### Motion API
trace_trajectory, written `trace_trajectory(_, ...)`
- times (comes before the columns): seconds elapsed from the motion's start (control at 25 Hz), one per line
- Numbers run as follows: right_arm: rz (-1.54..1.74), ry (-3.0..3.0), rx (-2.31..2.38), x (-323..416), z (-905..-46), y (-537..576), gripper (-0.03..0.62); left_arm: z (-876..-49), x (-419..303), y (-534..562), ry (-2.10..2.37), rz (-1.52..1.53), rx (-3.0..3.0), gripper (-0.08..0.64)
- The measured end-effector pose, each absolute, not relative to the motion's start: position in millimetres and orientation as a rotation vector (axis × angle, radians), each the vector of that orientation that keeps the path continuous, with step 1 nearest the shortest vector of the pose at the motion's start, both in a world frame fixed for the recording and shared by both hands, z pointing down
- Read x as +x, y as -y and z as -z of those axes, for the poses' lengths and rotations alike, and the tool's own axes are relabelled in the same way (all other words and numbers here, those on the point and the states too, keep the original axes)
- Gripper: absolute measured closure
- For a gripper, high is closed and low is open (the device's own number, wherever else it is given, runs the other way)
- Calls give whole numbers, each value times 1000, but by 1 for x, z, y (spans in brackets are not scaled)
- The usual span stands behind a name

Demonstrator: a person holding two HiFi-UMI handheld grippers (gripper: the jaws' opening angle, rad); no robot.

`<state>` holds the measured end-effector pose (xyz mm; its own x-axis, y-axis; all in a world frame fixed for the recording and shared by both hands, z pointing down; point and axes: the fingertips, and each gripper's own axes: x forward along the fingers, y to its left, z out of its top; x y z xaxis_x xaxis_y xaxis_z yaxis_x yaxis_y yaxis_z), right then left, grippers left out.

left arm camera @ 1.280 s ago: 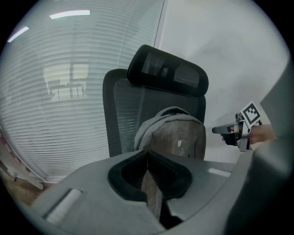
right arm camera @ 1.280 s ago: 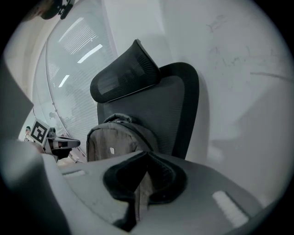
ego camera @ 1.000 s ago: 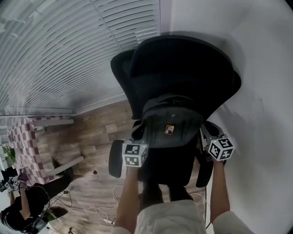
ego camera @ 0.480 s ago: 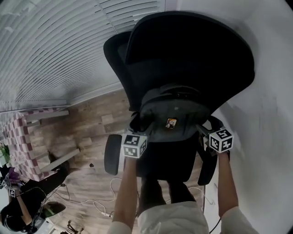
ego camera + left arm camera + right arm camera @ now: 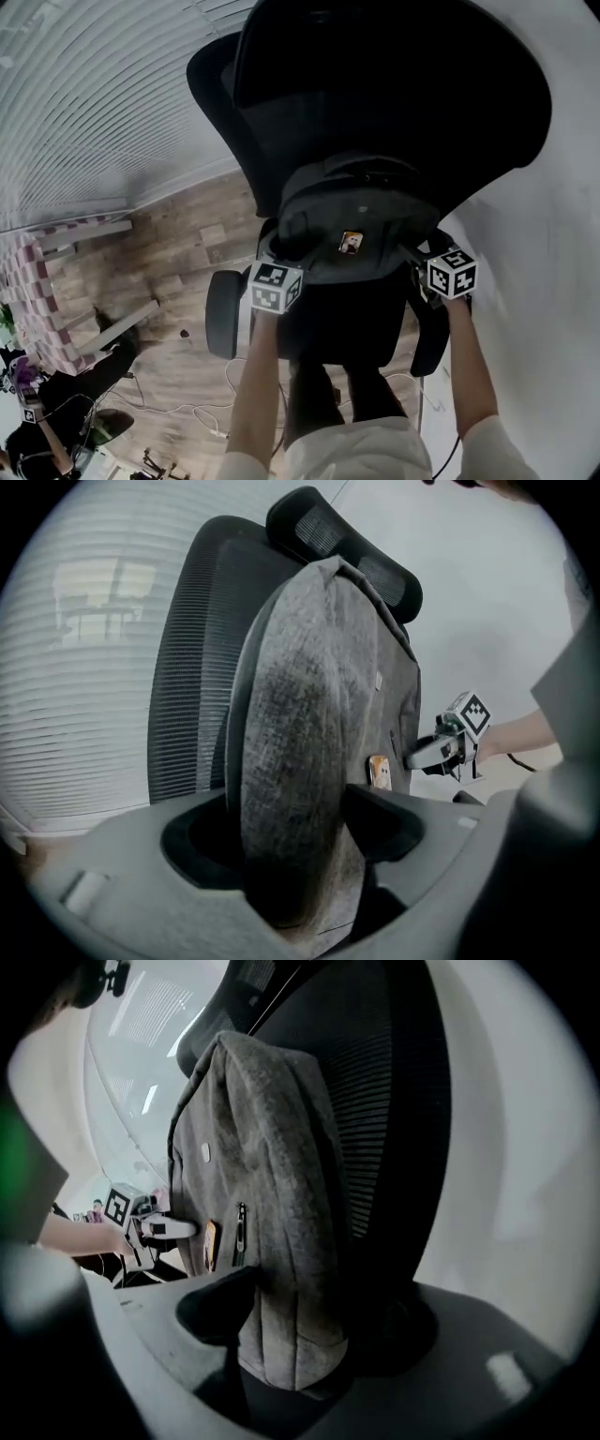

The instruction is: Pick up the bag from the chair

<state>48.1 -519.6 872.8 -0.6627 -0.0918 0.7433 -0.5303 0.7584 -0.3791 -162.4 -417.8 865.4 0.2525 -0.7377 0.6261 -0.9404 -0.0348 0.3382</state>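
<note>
A grey backpack [image 5: 347, 211] with a small orange tag stands upright on the seat of a black office chair [image 5: 375, 94], leaning on the backrest. My left gripper [image 5: 277, 253] is at the bag's left flank and my right gripper [image 5: 414, 255] at its right flank. In the left gripper view the bag's [image 5: 300, 714] side edge stands between the wide jaws of the left gripper [image 5: 291, 827]. The right gripper [image 5: 300, 1321] likewise straddles the other edge of the bag [image 5: 272, 1194]. Both pairs of jaws have just been opening and do not clamp the fabric.
The chair's armrests [image 5: 222, 314] [image 5: 429, 337] flank the seat just below my grippers. A white wall [image 5: 553, 281] rises close on the right, window blinds [image 5: 84, 112] on the left. Cables [image 5: 202, 427] lie on the wooden floor, with a checkered block [image 5: 37, 300] at far left.
Both grippers have come down along the bag's sides. The chair and bag now fill more of the head view.
</note>
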Motion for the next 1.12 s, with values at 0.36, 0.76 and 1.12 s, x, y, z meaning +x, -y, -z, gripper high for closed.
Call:
trace_trajectory(0.36, -656, 2231, 549, 42, -874, 517, 327, -871, -158, 422, 1476, -378, 1859, 253)
trace_trajectory(0.76, -551, 2255, 564, 40, -846, 491, 371, -850, -149, 392, 1520, -296, 1886, 356)
trace_trajectory(1.12, -511, 2312, 574, 22, -806, 466, 382, -804, -165, 368, 1581, -338, 1947, 380)
